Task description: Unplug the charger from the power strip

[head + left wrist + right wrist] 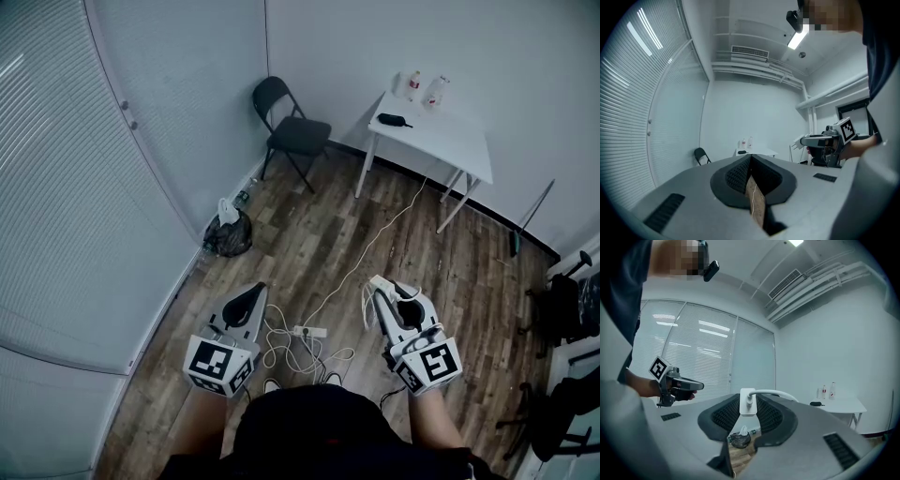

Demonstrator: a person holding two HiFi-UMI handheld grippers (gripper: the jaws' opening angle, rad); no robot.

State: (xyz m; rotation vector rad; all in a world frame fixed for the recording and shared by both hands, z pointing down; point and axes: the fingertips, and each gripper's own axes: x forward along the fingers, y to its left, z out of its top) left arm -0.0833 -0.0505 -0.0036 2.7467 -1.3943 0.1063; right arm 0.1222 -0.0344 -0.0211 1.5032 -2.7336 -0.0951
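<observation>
The charger (747,403) is a small white plastic block, and I judge it light and rigid, with smooth, somewhat slippery sides. The best place to take it is therefore across its two flat faces, on the body itself and not on the thin cable (776,393) that leaves its top; that cable is soft and would only bend or strain at the joint if somebody pulled on it. This is how it is held now. The right gripper (382,292) has its jaws clamped on the charger's body, which stands upright between the ribbed pads near their tips, and the cable curves away to one side. The gripper points about level in front of the person, well above the wooden floor (412,244). The white power strip (310,331) lies on that floor between the two grippers, among loose loops of white cable, and the charger is clearly apart from it, so to my eye the plug is already out of the socket. The left gripper (251,295) hovers at a similar height on the other side, with its jaws closed together and nothing between them.
</observation>
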